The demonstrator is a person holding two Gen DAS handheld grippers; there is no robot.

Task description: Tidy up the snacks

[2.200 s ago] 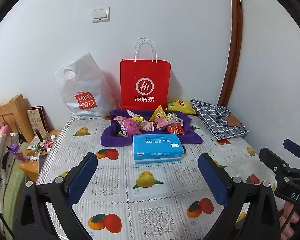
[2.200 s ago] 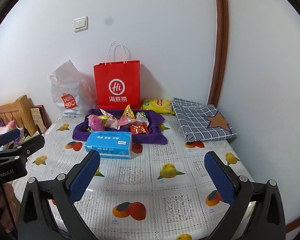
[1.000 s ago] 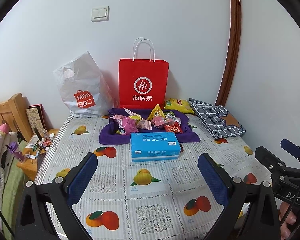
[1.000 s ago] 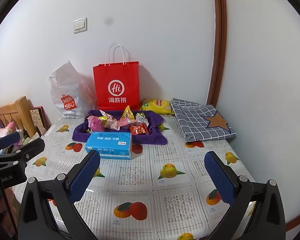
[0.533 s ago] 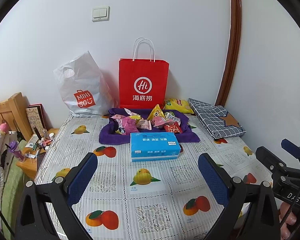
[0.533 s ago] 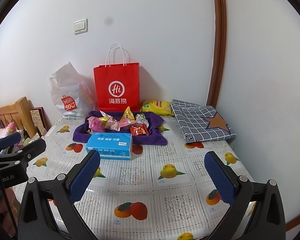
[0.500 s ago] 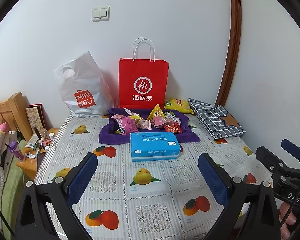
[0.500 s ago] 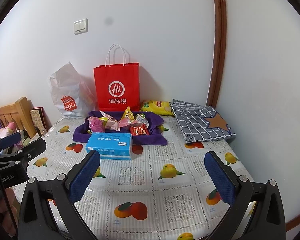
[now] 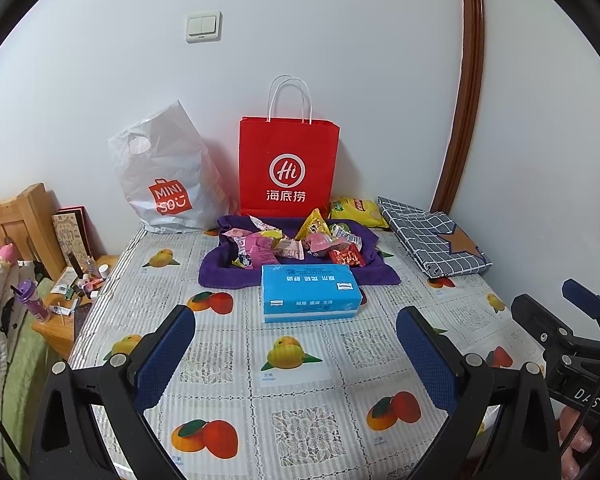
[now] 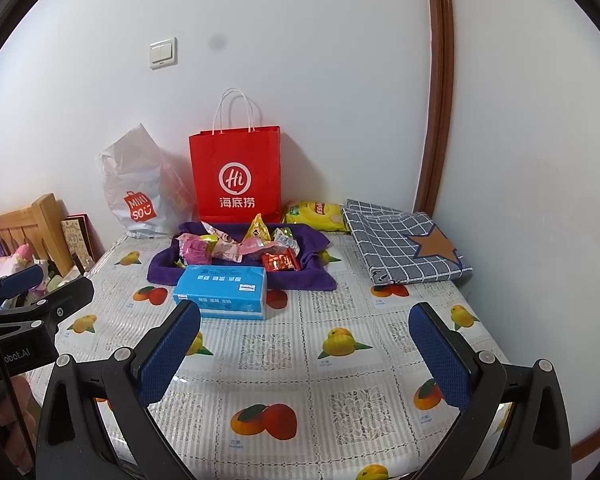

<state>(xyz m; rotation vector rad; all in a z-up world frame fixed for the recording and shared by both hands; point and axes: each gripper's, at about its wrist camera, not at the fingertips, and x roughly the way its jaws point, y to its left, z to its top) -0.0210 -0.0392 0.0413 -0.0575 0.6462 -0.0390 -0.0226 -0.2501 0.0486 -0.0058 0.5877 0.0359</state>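
Note:
Several wrapped snacks (image 9: 296,242) (image 10: 236,246) lie heaped on a purple cloth (image 9: 220,266) (image 10: 162,270) at the back of the table. A yellow chip bag (image 9: 358,212) (image 10: 316,216) rests behind the cloth to the right. A blue tissue box (image 9: 308,292) (image 10: 222,290) sits just in front of the cloth. My left gripper (image 9: 296,356) hovers open over the near table, well short of the box. My right gripper (image 10: 304,352) is open too, at the same distance, nothing between its fingers.
A red paper bag (image 9: 288,168) (image 10: 236,176) and a white plastic bag (image 9: 164,176) (image 10: 140,188) stand against the wall. A folded checked cloth (image 9: 432,240) (image 10: 400,240) lies at the right. The table has a fruit-print cover (image 9: 296,360). A cluttered nightstand (image 9: 72,300) is left.
Both grippers have drifted back and up slightly, so the scene sits a bit lower in view. Both stay open; nothing on the table has moved.

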